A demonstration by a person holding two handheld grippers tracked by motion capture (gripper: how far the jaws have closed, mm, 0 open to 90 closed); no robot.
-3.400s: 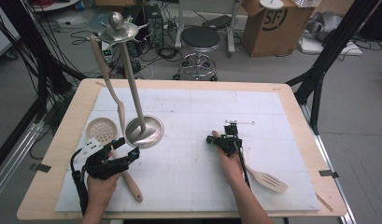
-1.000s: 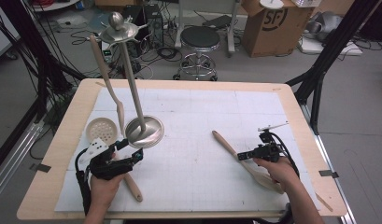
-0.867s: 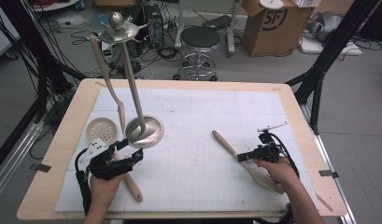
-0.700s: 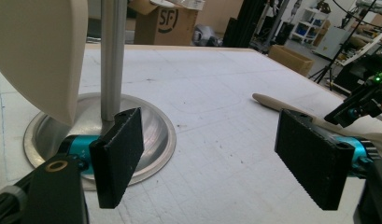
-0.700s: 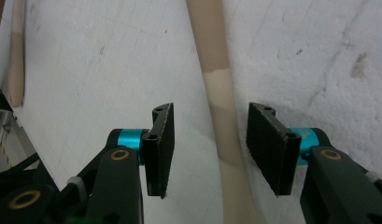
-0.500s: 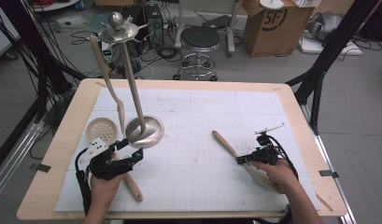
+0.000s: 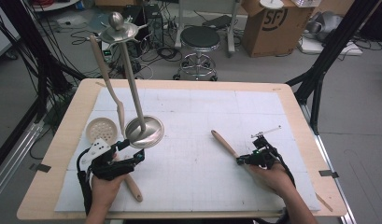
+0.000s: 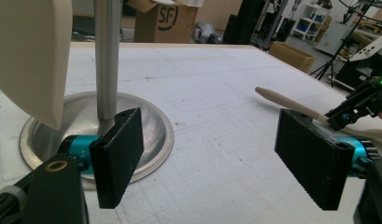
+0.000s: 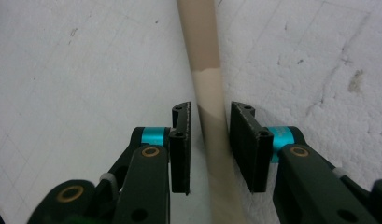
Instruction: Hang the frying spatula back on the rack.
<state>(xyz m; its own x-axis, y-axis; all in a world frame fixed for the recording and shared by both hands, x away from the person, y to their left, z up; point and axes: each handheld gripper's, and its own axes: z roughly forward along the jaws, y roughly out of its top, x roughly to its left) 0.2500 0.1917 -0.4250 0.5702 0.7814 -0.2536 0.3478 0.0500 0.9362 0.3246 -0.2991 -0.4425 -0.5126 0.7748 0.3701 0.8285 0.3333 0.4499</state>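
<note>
Covering most of the wooden table (image 7: 76,100) in the high view is a white gridded mat (image 7: 202,121), with a stool (image 7: 199,39), a cardboard box (image 7: 268,23) and loose cables on the floor beyond. A metal stand (image 7: 143,132) is standing on the mat's left part, its pole leaning up to a small top dish, and a pale utensil (image 7: 107,74) is hanging from that top. A perforated round dish (image 7: 101,129) is lying just beside the stand's base and appears to be holding nothing. The person's left hand is keeping the left gripper (image 7: 128,156) low by the base, over another wooden handle (image 7: 132,186). The right gripper (image 7: 241,161) is lying nearly level at the mat's right, straddling the wooden spatula (image 7: 224,143), whose handle is pointing up and left.

Looking along the left gripper (image 8: 207,154) in its own view, its jaws are standing wide apart with nothing between them, just in front of the stand's base (image 8: 153,123).

Looking down in the right gripper view, the right gripper (image 9: 209,147) is closing in: its jaws have just been narrowing around the spatula's handle (image 9: 202,56), which is lying between them on the mat (image 9: 86,60), with slim gaps showing on both sides.
</note>
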